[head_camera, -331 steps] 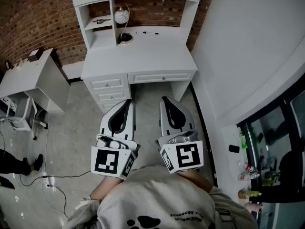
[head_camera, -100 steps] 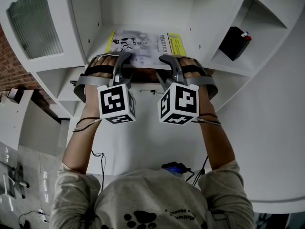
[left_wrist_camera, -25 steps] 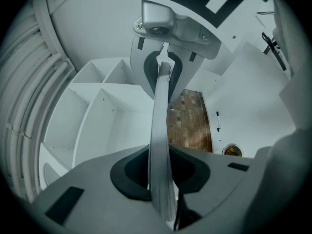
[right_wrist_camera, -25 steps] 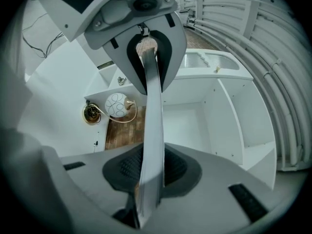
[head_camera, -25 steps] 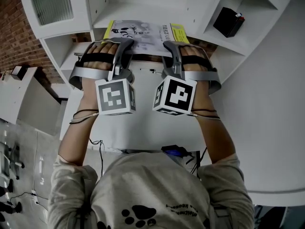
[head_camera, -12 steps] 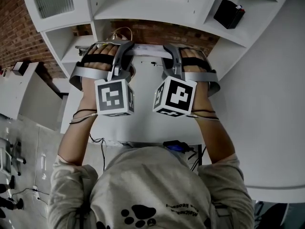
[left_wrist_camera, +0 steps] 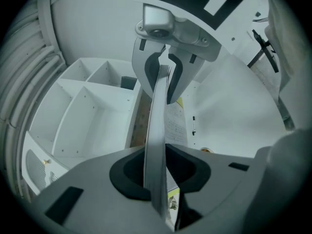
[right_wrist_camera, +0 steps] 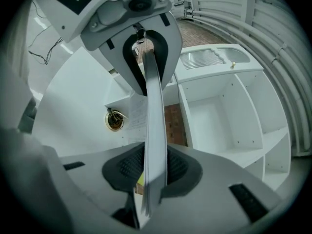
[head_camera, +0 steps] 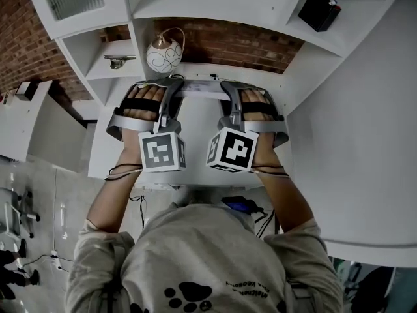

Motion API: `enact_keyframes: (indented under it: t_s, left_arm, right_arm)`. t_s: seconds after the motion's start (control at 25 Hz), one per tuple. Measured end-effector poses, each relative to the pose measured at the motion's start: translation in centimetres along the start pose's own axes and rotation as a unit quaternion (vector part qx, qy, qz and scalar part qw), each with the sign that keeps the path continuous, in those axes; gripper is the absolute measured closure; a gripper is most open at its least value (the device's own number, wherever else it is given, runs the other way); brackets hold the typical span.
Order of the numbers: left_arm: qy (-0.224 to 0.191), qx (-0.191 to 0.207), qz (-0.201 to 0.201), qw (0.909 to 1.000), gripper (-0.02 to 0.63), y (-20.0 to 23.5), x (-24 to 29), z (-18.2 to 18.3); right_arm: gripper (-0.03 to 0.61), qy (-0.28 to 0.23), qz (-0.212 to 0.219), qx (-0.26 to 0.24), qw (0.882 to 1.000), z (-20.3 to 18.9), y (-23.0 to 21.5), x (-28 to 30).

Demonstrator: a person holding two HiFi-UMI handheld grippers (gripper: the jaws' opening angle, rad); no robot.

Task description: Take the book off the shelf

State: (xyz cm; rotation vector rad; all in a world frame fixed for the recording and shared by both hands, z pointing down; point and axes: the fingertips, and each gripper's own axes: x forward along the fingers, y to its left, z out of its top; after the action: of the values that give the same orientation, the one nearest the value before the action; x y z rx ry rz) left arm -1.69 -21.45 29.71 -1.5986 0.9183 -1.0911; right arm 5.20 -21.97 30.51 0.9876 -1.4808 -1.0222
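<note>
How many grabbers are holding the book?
2. The left gripper clamps the book's left end; its jaws have just opened a little, with the book pressed between them. The right gripper clamps the right end. No others seem hidden.

Left gripper (head_camera: pixel 172 87) and right gripper (head_camera: pixel 229 89) side by side, fingers (left_wrist_camera: pixel 87 184) clamped.

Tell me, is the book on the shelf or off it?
Off. The left hand-held gripper and right hand-held gripper clamp the book above the desk.
</note>
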Motion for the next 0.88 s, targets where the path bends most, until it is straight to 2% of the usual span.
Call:
enact_keyframes:
  t_s: [0.52, 0.88]
  left_arm:
    - [-0.029, -0.007, -0.031, 0.9991, 0.525, -6.6, -1.8, -0.6]
    - [-0.029, -0.009, -0.058, 0.9979, 0.524, -10.8, -2.3, -0.8]
  right_arm:
    - [0.494, 0.032, 0.02, 0.015, 0.999, 0.3, 6.8, -1.8]
    - [0.494, 0.03, 0.042, 0.028, 0.998, 0.2, 11.2, -2.0]
